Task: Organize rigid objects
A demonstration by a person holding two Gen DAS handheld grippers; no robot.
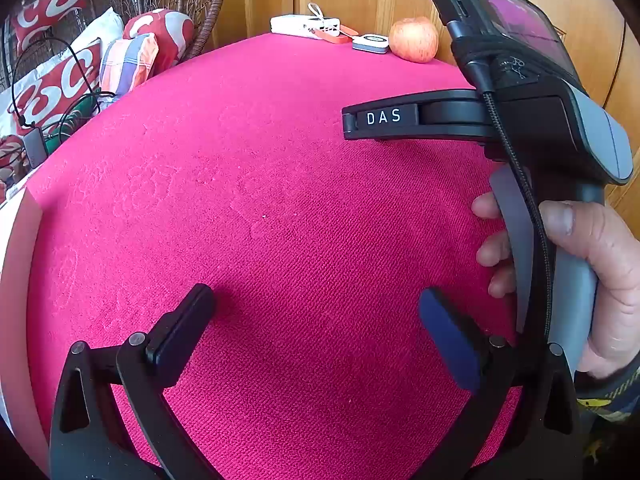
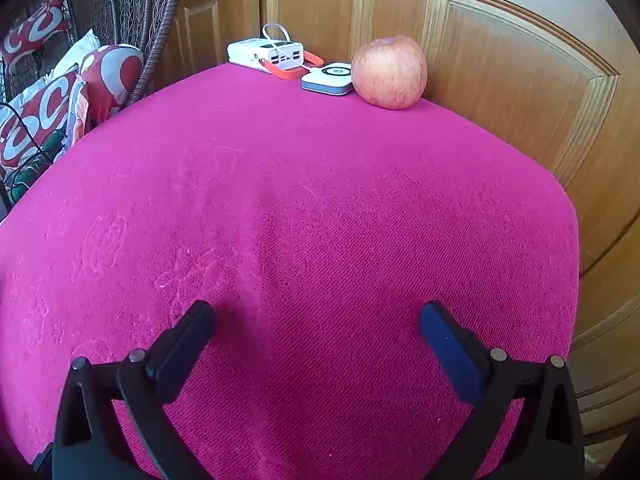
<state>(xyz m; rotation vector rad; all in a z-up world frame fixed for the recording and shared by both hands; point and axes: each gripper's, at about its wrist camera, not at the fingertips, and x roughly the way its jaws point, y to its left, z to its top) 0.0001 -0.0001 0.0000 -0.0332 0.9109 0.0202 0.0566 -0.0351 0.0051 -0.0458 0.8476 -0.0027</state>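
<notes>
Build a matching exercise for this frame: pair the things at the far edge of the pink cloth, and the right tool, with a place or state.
Things:
1. apple
2. white power bank
3. small white and grey square device
4. right tool

Places or states:
A. leftmost of the three far things, white cable looped above it
B. wide open, nothing between its fingers
C. rightmost, next to the wooden door
D. between the other two far things

Pairs: 1-C, 2-A, 3-D, 4-B

Both wrist views tilt down over pink cloth [image 2: 320, 220], near; shared: apple [image 2: 389, 72], wooden doors [image 2: 500, 60] beyond.
</notes>
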